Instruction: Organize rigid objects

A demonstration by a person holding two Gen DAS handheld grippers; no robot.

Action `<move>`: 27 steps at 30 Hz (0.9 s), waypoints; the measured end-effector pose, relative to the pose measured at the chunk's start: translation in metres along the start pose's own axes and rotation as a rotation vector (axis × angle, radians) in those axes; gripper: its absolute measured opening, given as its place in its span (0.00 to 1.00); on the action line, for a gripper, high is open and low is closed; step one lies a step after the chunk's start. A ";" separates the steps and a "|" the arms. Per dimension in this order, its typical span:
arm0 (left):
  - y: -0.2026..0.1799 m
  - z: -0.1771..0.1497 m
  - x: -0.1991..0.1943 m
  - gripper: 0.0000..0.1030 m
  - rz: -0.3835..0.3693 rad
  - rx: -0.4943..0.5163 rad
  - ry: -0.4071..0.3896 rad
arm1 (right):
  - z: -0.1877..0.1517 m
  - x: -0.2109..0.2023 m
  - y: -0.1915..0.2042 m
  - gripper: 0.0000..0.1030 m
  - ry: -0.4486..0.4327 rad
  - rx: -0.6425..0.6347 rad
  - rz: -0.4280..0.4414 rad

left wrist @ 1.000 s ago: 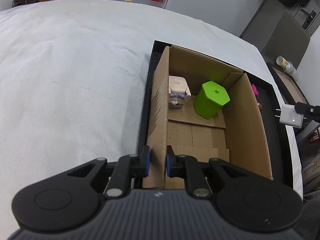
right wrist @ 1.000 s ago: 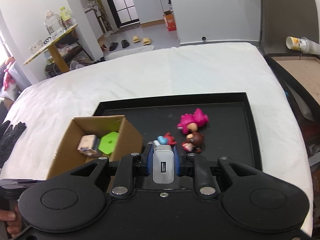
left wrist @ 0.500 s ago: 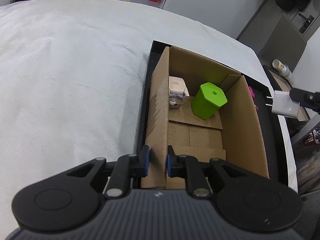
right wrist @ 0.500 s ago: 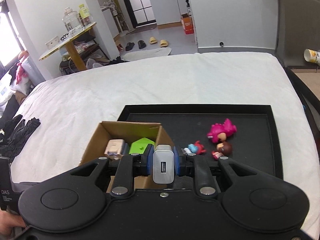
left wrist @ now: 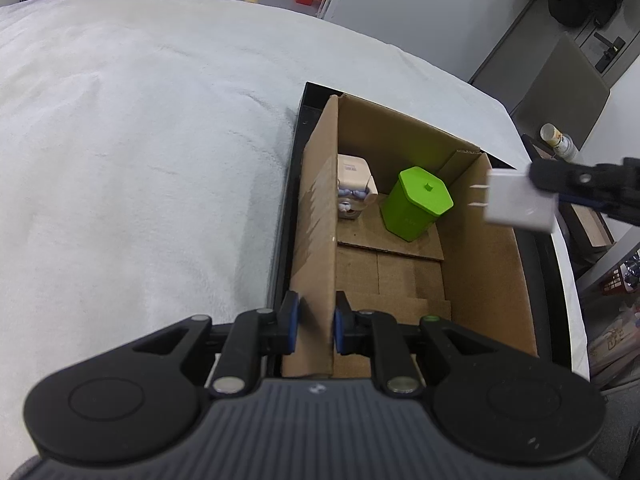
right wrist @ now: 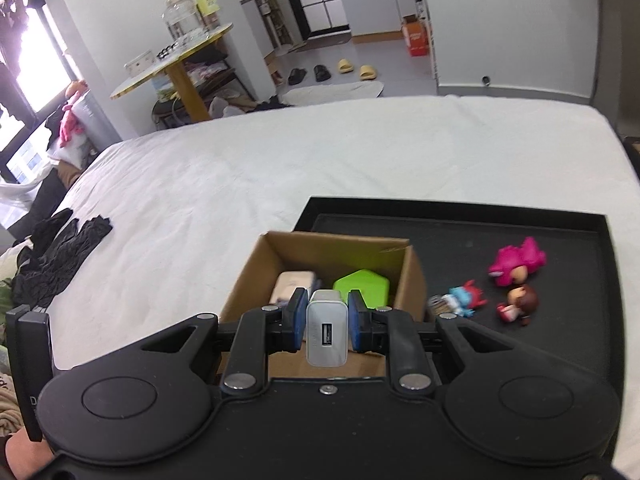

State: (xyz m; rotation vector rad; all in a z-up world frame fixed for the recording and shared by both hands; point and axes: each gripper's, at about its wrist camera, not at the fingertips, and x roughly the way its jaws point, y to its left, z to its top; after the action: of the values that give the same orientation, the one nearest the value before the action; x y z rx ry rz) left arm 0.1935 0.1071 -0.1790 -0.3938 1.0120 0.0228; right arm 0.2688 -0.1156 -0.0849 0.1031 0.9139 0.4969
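Note:
A cardboard box (left wrist: 480, 276) stands on a black tray (right wrist: 560, 228) on a white bed. Inside it are a green hexagonal container (left wrist: 418, 202) and a small beige figure (left wrist: 354, 184). My left gripper (left wrist: 314, 326) is shut on the box's left wall near its front corner. My right gripper (right wrist: 326, 316) is shut on a white USB charger (right wrist: 326, 332), which hovers over the box's right wall in the left wrist view, charger (left wrist: 520, 204) prongs pointing left. Three small toy figures lie on the tray: pink (right wrist: 518, 260), brown-haired (right wrist: 520, 302), blue and red (right wrist: 464, 298).
Black gloves (right wrist: 60, 248) lie on the bed at the far left. Beyond the bed are a yellow-edged table (right wrist: 172, 68), slippers (right wrist: 352, 70) on the floor and an orange box (right wrist: 416, 36). A cup (left wrist: 558, 142) stands on a side surface at the right.
My right gripper carried the charger leftward from over the tray to above the box's right wall. The left gripper kept its hold on the box wall.

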 end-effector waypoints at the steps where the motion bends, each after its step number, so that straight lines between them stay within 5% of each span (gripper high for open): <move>1: 0.000 0.000 0.000 0.16 0.000 0.002 -0.001 | -0.001 0.004 0.002 0.21 0.009 0.002 0.006; 27: 0.005 0.002 0.002 0.16 -0.024 -0.013 -0.005 | -0.020 0.088 0.026 0.21 0.233 0.146 0.123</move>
State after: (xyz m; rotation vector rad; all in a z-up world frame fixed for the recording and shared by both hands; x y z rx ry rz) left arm 0.1956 0.1124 -0.1812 -0.4170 1.0022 0.0090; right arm 0.2880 -0.0547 -0.1545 0.2387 1.1771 0.5641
